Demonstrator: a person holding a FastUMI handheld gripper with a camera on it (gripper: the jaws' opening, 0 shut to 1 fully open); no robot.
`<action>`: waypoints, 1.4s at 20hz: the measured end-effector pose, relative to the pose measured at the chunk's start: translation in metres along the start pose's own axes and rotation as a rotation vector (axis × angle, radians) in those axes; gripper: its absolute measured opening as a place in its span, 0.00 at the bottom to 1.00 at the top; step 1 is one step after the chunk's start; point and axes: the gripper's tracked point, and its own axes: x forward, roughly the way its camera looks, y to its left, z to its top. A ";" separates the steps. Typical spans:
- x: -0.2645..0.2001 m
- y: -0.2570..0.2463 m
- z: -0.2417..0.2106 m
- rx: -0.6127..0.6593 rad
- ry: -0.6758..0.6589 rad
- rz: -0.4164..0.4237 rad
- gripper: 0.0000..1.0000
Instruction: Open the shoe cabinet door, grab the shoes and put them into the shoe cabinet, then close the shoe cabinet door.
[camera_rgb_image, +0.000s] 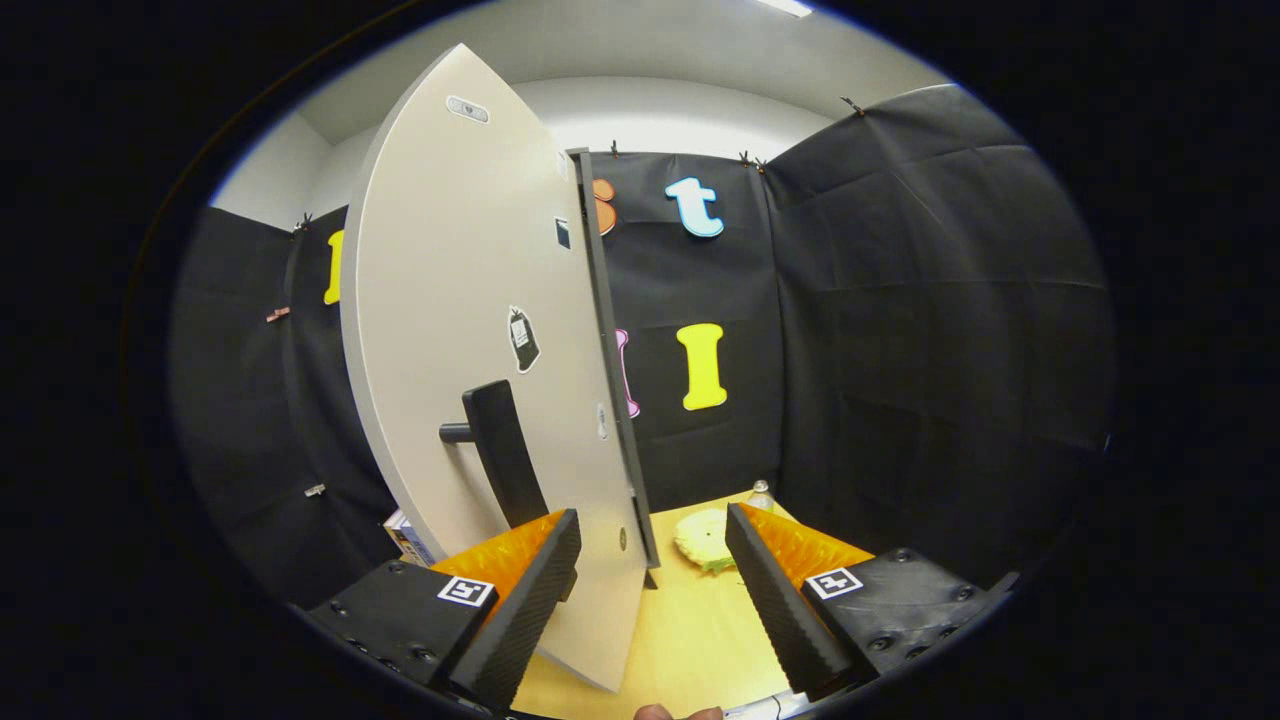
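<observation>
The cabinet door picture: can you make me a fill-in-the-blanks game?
1. The gripper is ____, with the door's edge between its fingers.
2. The dark handle sticks out of the ____.
3. A pale yellow slipper lies on the ____ beyond the fingers.

Missing words: open; door; floor

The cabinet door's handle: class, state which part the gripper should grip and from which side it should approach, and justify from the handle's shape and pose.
Grip the dark flat bar of the handle, closing across its thin faces. Approach from the door's pale face, where a short post holds the bar off the panel, probably leaving finger room behind it. The gripper is open, its fingers straddling the door's free edge.
</observation>
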 end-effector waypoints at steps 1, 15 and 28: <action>0.000 0.010 -0.003 0.006 0.005 0.009 0.97; 0.044 0.152 -0.022 -0.031 0.049 0.187 0.98; 0.060 0.182 -0.019 -0.137 0.002 0.189 0.98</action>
